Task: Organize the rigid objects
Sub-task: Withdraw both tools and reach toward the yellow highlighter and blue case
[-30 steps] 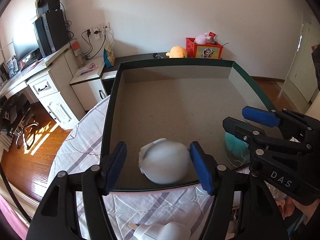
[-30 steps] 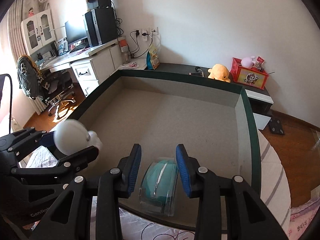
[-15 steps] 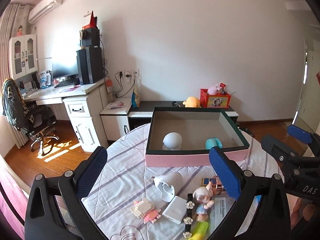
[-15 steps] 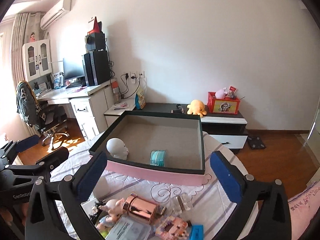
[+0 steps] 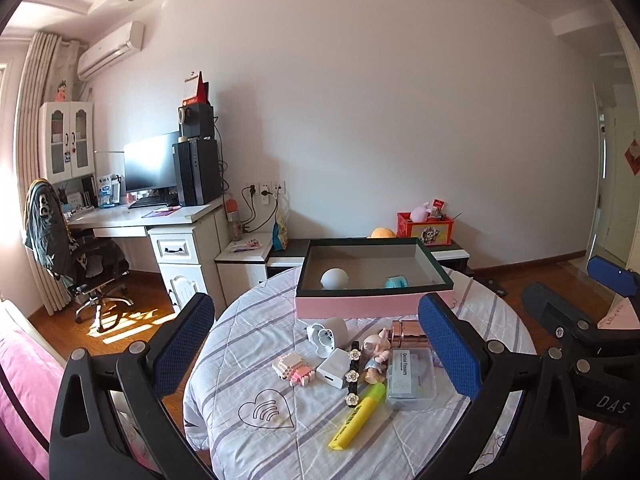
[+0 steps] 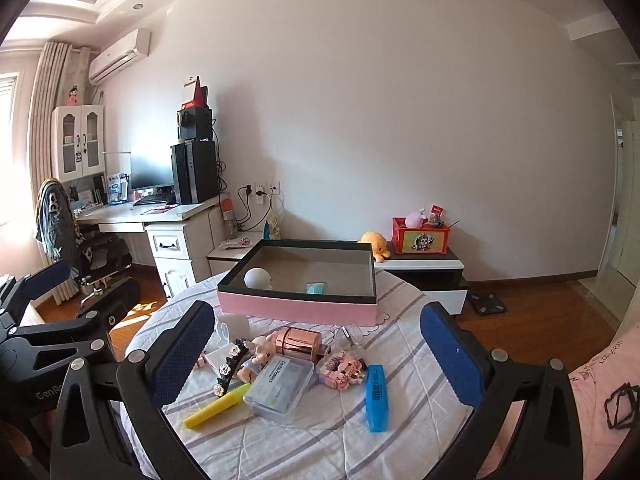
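Note:
A pink box with a dark green rim (image 5: 372,307) (image 6: 298,310) sits at the far side of the round table. Inside it lie a white round object (image 5: 335,278) (image 6: 257,278) and a teal clear case (image 5: 396,281) (image 6: 317,287). On the striped cloth in front lie a yellow highlighter (image 5: 358,416) (image 6: 218,404), a clear floss box (image 5: 410,380) (image 6: 280,388), a rose-gold tin (image 6: 300,342), a blue highlighter (image 6: 377,398), a pig figure (image 5: 376,350), a white charger (image 5: 334,368) and pink bricks (image 5: 294,370). My left gripper (image 5: 320,352) and right gripper (image 6: 316,356) are both open and empty, held back above the table's near edge.
A desk with monitor and tower (image 5: 176,184) and an office chair (image 5: 76,264) stand at the left. A low cabinet with a red toy box (image 6: 420,236) and orange plush (image 6: 374,242) is behind the table. Pink bedding (image 6: 600,380) lies at the right.
Both grippers let go of the white round object and the teal case in the box, opened wide and pulled back and up from the box to the table's near side.

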`<action>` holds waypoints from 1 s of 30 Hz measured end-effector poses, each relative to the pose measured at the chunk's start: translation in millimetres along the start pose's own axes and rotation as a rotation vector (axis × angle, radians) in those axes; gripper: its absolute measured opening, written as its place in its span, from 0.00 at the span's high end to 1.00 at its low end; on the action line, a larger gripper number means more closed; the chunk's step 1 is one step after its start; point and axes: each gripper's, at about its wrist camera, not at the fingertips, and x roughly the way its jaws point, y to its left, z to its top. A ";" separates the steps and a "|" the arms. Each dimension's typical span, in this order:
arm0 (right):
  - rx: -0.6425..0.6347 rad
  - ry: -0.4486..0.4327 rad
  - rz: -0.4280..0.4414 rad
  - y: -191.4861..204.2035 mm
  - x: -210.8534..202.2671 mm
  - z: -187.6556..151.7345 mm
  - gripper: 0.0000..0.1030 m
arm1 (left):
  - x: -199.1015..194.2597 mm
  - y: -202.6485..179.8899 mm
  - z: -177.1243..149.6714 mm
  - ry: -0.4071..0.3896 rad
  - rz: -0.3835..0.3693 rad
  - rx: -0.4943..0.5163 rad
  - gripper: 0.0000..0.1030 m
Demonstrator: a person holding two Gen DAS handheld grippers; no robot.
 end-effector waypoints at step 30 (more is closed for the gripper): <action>0.015 0.235 -0.067 -33.7 55.6 -82.6 0.00 | 78.4 -18.0 -93.4 0.333 -0.072 0.080 0.00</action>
